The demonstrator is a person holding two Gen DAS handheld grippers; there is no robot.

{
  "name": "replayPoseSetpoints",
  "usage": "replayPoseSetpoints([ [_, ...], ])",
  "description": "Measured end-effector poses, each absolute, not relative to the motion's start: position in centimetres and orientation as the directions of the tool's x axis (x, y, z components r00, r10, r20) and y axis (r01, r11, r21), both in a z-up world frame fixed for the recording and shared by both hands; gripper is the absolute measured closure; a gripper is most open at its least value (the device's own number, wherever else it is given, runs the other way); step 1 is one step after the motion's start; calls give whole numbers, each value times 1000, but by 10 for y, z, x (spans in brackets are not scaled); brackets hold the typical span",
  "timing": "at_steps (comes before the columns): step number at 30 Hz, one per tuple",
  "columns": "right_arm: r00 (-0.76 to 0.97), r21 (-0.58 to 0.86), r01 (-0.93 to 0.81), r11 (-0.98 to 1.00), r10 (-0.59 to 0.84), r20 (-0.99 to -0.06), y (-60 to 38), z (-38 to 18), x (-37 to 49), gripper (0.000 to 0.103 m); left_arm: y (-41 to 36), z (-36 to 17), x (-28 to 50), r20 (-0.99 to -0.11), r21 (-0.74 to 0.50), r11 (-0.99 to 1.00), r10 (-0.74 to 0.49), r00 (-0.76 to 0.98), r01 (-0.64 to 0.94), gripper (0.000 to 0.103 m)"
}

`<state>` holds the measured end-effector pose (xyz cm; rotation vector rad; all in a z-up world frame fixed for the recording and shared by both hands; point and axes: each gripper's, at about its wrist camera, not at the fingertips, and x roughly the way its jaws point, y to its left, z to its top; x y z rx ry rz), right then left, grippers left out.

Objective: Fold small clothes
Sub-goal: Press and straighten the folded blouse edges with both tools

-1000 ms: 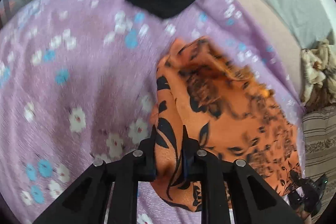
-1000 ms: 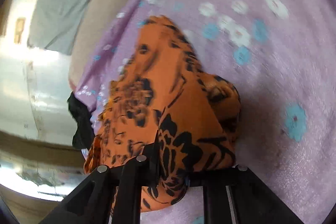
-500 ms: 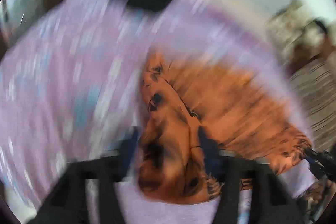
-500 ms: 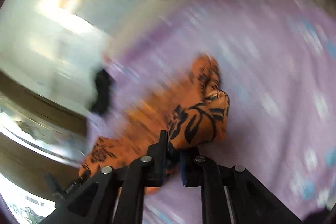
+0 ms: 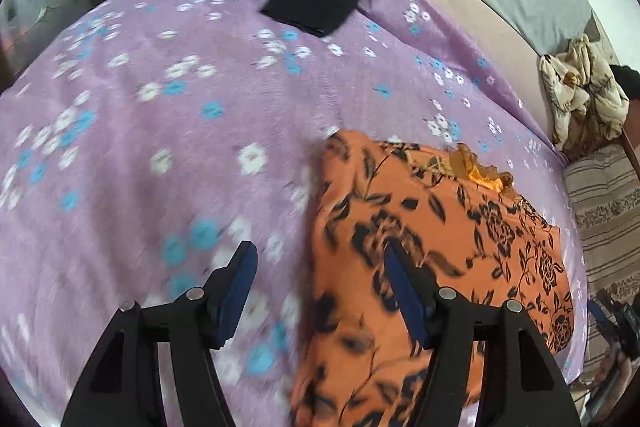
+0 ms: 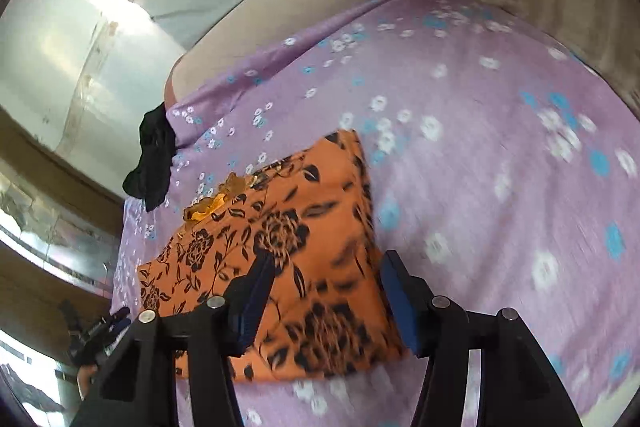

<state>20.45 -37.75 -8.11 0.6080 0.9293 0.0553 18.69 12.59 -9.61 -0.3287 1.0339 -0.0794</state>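
The folded orange cloth point(image 5: 440, 239) lay flat on the purple bedsheet point(image 5: 180, 131), its long axis running from near to far. Both grippers had just been opening and gripped nothing. The left gripper point(image 5: 320, 291) hung over the cloth's left edge, the right gripper point(image 6: 326, 301) over its near right corner.

text: none legible | labels: none | brands: none | numbers: none | signs: none

Both tongs, left point(image 5: 320, 291) & right point(image 6: 326, 297), just opened, off orange garment point(image 5: 440, 259); it now lies folded flat on bed.
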Motion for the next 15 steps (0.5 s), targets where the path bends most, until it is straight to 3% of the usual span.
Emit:
replayPoseSetpoints([
  [3,575,498,165,851,327,-750,-372,-89,237,44,110,-100,215,-833,-266,963,-212,510,-34,40],
  [6,555,467,135,874,324,-766,-368,-97,263,44,98,-105,237,-860,-229,973,-203,468,1,63],
  [15,480,266,88,960,193,-856,-350,-130,343,51,92,-123,259,-882,-182,983,-156,444,-16,64],
])
